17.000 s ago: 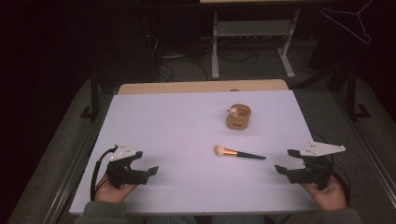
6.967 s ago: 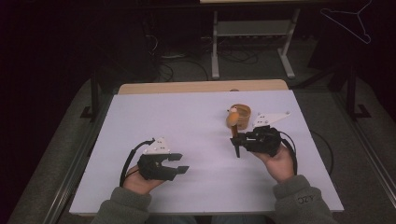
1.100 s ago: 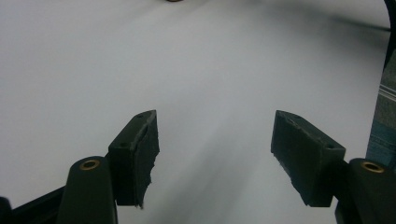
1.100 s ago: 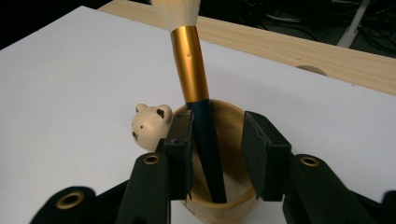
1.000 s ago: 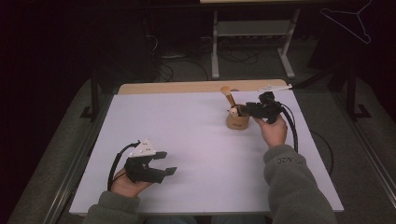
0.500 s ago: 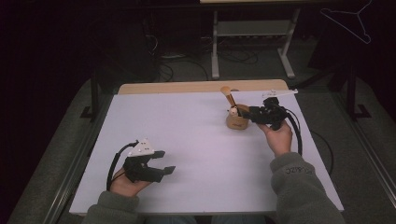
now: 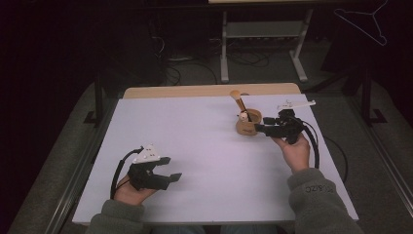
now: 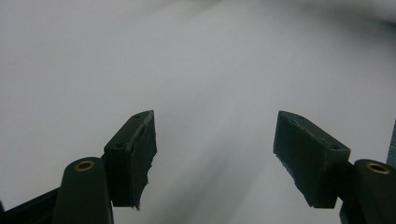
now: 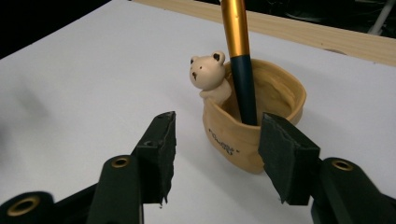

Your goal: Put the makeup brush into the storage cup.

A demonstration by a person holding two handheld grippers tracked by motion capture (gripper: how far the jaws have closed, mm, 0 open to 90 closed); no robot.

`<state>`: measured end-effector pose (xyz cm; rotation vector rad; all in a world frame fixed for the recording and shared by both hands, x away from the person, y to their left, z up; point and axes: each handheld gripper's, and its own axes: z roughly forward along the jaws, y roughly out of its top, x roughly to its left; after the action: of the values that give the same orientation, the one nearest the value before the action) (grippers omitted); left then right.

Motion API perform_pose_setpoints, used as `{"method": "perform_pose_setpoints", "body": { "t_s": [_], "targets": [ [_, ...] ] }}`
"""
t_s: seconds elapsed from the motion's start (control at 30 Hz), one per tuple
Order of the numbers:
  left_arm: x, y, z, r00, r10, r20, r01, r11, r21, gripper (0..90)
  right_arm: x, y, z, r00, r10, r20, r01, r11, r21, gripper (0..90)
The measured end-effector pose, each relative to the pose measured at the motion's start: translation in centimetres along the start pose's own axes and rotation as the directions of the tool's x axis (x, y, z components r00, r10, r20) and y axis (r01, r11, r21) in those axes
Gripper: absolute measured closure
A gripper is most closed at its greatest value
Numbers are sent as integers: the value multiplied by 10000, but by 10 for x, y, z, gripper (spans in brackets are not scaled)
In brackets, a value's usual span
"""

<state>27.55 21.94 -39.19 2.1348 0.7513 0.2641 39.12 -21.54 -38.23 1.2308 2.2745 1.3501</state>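
A tan cup [image 7: 248, 124] with a small bear figure on its rim stands at the far right of the white table [image 7: 195, 146]. A makeup brush [image 7: 238, 100] stands in it, bristles up. In the right gripper view the cup [image 9: 254, 126] and the brush's gold and dark handle [image 9: 243, 79] sit just beyond my jaws. My right gripper [image 7: 260, 129] [image 9: 215, 154] is open just right of the cup; its jaws have just been opening and grip nothing. My left gripper [image 7: 168, 170] [image 8: 215, 154] rests open over bare table at the near left.
A wooden strip [image 7: 195, 91] runs along the table's far edge. Behind the table stand a metal rack [image 7: 263, 44] and floor cables [image 7: 180, 73]. A wire hanger [image 7: 363, 22] hangs at the top right. My right gripper's cable [image 7: 316, 146] loops beside the wrist.
My right gripper has drawn back a little from the cup towards the near side, and its jaws have spread apart. The brush stays standing in the cup. The left gripper has not moved.
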Motion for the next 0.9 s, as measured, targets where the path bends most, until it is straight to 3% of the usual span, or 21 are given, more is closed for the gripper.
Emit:
{"method": "perform_pose_setpoints", "body": {
  "t_s": [0.47,0.9],
  "targets": [
    [2,-2,0,9999,-4,-120,5,10000,91,286,16,-12,-15,9988,-463,-139,463,9989,36,403],
    [4,-3,0,9998,-68,-194,71,9999,144,279,21,-29,-27,9994,-253,-240,251,9997,-60,374]
  ]
}}
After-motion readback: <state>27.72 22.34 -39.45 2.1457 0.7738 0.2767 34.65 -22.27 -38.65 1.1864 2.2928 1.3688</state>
